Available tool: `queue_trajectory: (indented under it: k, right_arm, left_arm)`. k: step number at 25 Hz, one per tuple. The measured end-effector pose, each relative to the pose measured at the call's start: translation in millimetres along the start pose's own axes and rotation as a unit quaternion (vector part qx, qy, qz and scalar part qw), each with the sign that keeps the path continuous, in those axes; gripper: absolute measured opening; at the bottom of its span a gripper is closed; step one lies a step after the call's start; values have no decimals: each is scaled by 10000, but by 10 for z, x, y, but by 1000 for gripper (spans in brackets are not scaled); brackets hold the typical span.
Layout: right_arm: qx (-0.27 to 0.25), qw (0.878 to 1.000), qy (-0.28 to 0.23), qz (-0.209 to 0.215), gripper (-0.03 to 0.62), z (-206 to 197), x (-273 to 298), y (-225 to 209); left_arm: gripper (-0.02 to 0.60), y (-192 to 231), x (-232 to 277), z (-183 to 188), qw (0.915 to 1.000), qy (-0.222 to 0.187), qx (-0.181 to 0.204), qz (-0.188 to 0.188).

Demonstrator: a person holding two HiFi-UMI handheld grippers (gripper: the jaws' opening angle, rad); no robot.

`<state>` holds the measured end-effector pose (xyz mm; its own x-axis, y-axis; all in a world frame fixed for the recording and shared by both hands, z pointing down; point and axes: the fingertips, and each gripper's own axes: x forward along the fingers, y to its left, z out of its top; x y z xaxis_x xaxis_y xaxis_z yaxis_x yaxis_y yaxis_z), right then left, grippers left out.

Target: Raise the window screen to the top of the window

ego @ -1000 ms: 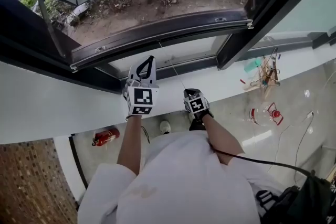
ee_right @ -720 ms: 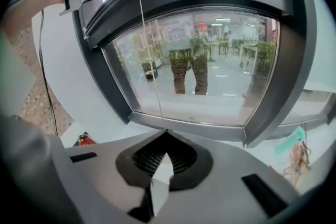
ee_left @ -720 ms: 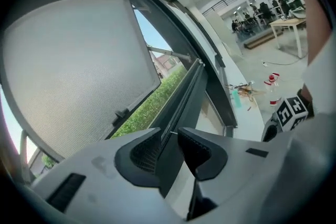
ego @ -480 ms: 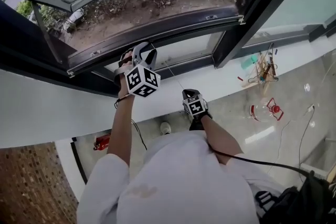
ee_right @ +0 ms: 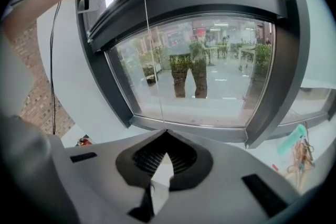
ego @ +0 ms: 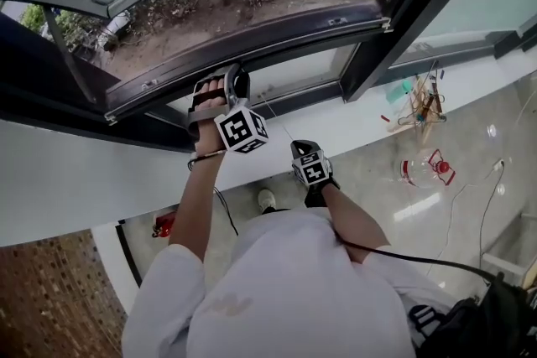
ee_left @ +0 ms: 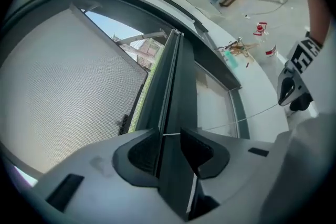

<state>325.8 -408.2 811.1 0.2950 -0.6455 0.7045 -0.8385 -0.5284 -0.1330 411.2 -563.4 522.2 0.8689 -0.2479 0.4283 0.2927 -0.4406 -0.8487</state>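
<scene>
- The window screen (ee_left: 68,92) is down: its mesh fills the opening, and its dark bottom rail (ego: 285,33) sits low, just above the fixed lower pane (ego: 294,80).
- The rail's long axis runs across the width of the window; in the head view it slants from lower left to upper right.
- The left gripper (ego: 220,81) is up at the rail, toward its left part, and is by far the nearer tool. The right gripper (ego: 307,148) hangs lower, by the white sill (ego: 101,172), well apart from the rail.
- In the left gripper view the rail passes straight between the jaws, with mesh to one side and the lower pane to the other.
- The left jaws have just been opening and stand wide. They straddle the rail, and I see neither pad pressing on it, so nothing is gripped yet.
- The right jaws are closed on the thin pull cord (ee_right: 152,60), which runs taut from their tips up to the rail just beside the left gripper.
- Judging from this, the next move is to close the left jaws on the rail and lift it toward the mesh side. The grip must be square across the rail — or it may slip or tilt.
</scene>
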Motion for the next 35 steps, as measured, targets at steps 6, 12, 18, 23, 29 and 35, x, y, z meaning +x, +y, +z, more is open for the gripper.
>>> queue_trajectory:
  k: [6, 12, 18, 23, 29, 35]
  right_arm:
    - [-57, 10000, -43, 62, 2, -6, 44, 141]
    - [-11, 10000, -1, 31, 2, -55, 54, 99]
    - [-2, 10000, 25, -34, 2, -47, 18, -15]
    - [-66, 10000, 28, -9, 2, -41, 7, -21]
    - [-170, 9998, 17, -50, 2, -3, 11, -54]
    - [-235, 9997, 32, 1, 2, 4, 30, -21]
  left_arm:
    - [110, 26, 2, 8, 9995, 41, 13, 307]
    - [109, -9, 9, -14, 9995, -39, -214, 218]
    - [109, -3, -1, -19, 9979, -35, -612, -227]
    - [109, 42, -34, 15, 9944, -242, -1013, -160]
    - [109, 142, -128, 20, 9812, -611, -1832, -63]
    - [109, 330, -339, -118, 9569, -963, -2689, 535]
